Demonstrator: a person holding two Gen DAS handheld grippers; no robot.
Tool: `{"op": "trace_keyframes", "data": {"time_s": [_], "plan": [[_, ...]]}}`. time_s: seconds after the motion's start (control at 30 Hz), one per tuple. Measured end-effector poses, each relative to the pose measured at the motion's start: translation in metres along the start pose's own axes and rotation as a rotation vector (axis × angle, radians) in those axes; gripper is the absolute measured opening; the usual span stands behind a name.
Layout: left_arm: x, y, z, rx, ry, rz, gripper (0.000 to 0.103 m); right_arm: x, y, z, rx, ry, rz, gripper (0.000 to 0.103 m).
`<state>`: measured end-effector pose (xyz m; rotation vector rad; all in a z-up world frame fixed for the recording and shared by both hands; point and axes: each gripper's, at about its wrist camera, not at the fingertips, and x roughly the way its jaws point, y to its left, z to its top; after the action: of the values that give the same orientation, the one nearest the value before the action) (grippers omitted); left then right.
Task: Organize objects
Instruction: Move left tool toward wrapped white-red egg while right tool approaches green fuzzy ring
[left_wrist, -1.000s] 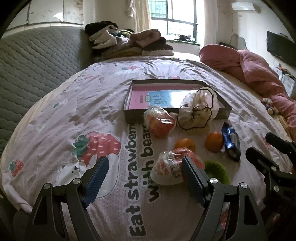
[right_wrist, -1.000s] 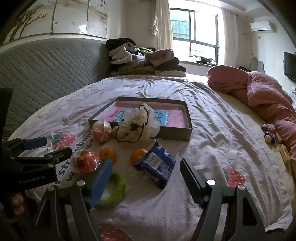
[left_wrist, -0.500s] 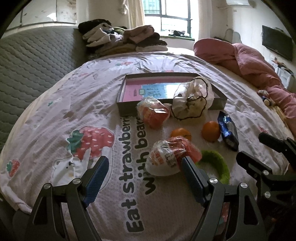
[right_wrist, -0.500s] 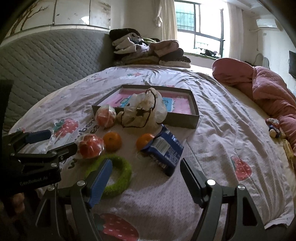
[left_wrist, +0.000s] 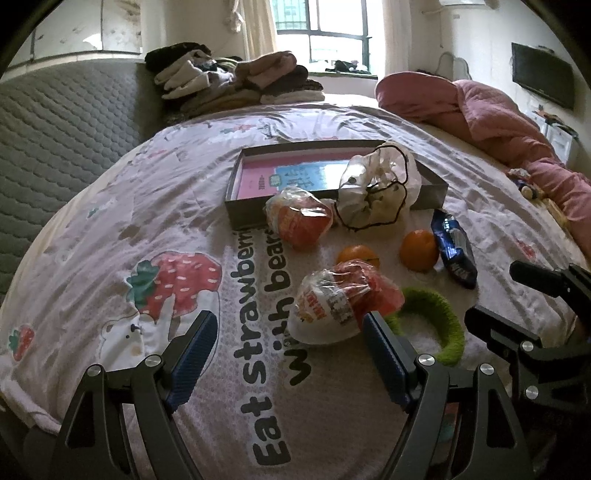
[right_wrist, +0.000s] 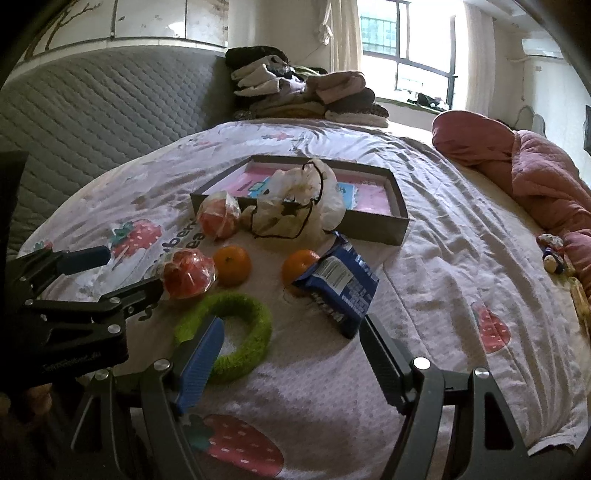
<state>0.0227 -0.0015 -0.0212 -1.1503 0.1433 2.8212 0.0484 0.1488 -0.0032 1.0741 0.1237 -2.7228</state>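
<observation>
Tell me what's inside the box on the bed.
The box holds a pink and blue printed sheet. A clear plastic bag leaning over its front rim hides the right part.

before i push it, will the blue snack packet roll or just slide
The blue snack packet looks flat and crinkly, so it probably slides rather than rolls. It seems light and may flex. It leans on an orange, which could roll off across the bedsheet.

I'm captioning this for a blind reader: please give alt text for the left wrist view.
The open left tongs hover over a strawberry-print bedsheet, near a wrapped red-and-white snack. Beyond lie a green fuzzy ring, two oranges, a blue packet and a shallow box.
</observation>
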Motion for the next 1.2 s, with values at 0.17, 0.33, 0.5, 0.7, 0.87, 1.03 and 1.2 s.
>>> {"op": "trace_keyframes", "data": {"time_s": [0.17, 0.33, 0.5, 0.7, 0.87, 1.03, 1.2], "plan": [[0.005, 0.003, 0.0, -0.011, 0.005, 0.001, 0.082, 0.005, 0.001, -0.002, 0.002, 0.02, 0.008, 0.075], [0.009, 0.005, 0.001, -0.013, 0.005, -0.003, 0.082, 0.01, 0.001, -0.004, 0.009, 0.034, 0.01, 0.075], [0.013, 0.006, 0.002, -0.008, 0.0, -0.013, 0.082, 0.013, -0.002, -0.005, 0.021, 0.046, 0.013, 0.075], [0.015, 0.002, 0.003, 0.002, -0.001, -0.024, 0.082, 0.016, 0.0, -0.005, 0.016, 0.051, 0.017, 0.075], [0.015, 0.002, 0.003, -0.001, -0.004, -0.024, 0.082, 0.016, 0.0, -0.004, 0.016, 0.047, 0.017, 0.075], [0.014, 0.003, 0.004, -0.005, -0.005, -0.021, 0.082, 0.016, 0.0, -0.004, 0.017, 0.046, 0.018, 0.075], [0.014, 0.003, 0.004, -0.005, -0.005, -0.023, 0.082, 0.017, 0.0, -0.005, 0.025, 0.049, 0.022, 0.075]]}}
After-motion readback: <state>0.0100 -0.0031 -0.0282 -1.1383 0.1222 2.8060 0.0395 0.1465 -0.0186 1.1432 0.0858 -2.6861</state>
